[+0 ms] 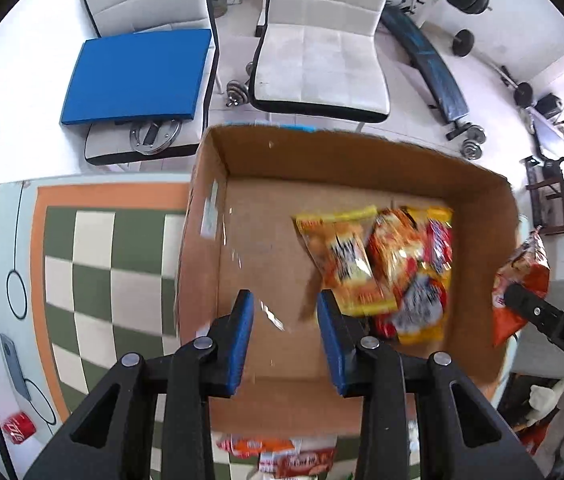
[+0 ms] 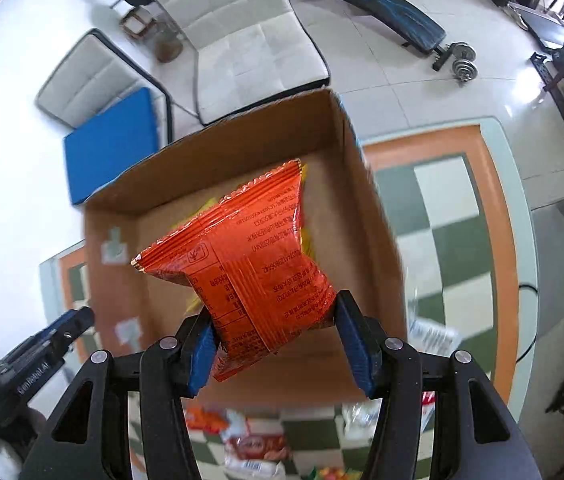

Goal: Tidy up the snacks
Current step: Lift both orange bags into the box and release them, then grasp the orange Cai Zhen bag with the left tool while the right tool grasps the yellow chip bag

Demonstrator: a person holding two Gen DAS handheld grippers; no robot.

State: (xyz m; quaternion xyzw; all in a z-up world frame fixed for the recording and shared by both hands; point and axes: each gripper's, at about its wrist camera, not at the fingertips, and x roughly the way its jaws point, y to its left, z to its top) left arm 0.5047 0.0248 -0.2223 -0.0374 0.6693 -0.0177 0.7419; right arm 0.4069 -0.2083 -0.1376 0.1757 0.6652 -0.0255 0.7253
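**Inspector:** State the container and its contents.

**Operator:** One open cardboard box [image 1: 346, 184] stands on the checked table [image 1: 114, 264]. Inside, toward its right wall, lies a heap of yellow and orange snack packets [image 1: 382, 268]. The left half of the box floor is bare cardboard. The frames are blurred, so I cannot count the packets or read them.

**Inspector:** Anything outside the box?

**Operator:** More wrapped snacks [image 2: 258, 446] lie on the table against the near wall of the box. A red can [image 1: 19, 432] lies on its side at the table's near left corner.

**Inspector:** Your left gripper?

**Operator:** My left gripper [image 1: 286, 336] points straight down over the near part of the box floor. It grips nothing. Its blue pads [image 1: 244, 340] show a gap between them, yet that is as tight as this gripper closes, so I record it as pressed together and empty.

**Inspector:** And the right?

**Operator:** My right gripper [image 2: 278, 340] points steeply down above the box and pinches an orange snack bag [image 2: 250, 264] by its lower end; both pads press its sides. The bag hangs over the box interior, printed back toward the camera.
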